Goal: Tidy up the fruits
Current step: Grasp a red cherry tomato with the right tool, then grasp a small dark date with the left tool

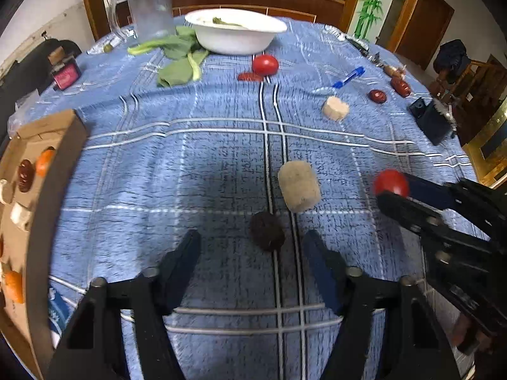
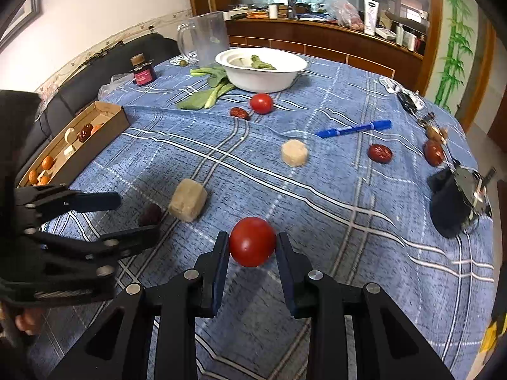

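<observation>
My right gripper [image 2: 252, 238] is shut on a red tomato [image 2: 252, 247], low over the blue checked tablecloth; in the left wrist view that tomato [image 1: 390, 181] shows at the right. My left gripper [image 1: 252, 239] is open, pointing steeply down. A dark round fruit [image 1: 267, 231] lies on the cloth between its fingertips, with a gap on each side. In the right wrist view the left gripper [image 2: 136, 217] straddles the same dark fruit [image 2: 150, 214]. A cardboard box [image 1: 63, 145] at the left edge holds oranges, red dates and pale pieces.
A beige chunk [image 1: 299, 186] lies just beyond the dark fruit, another [image 1: 336, 107] farther off. Also on the cloth are a second tomato [image 2: 261, 103], red dates [image 2: 379, 153], a blue pen [image 2: 355, 129], a white bowl [image 2: 259, 82], greens [image 2: 206, 95], a clear jug [image 2: 209, 34] and a black device [image 2: 456, 202].
</observation>
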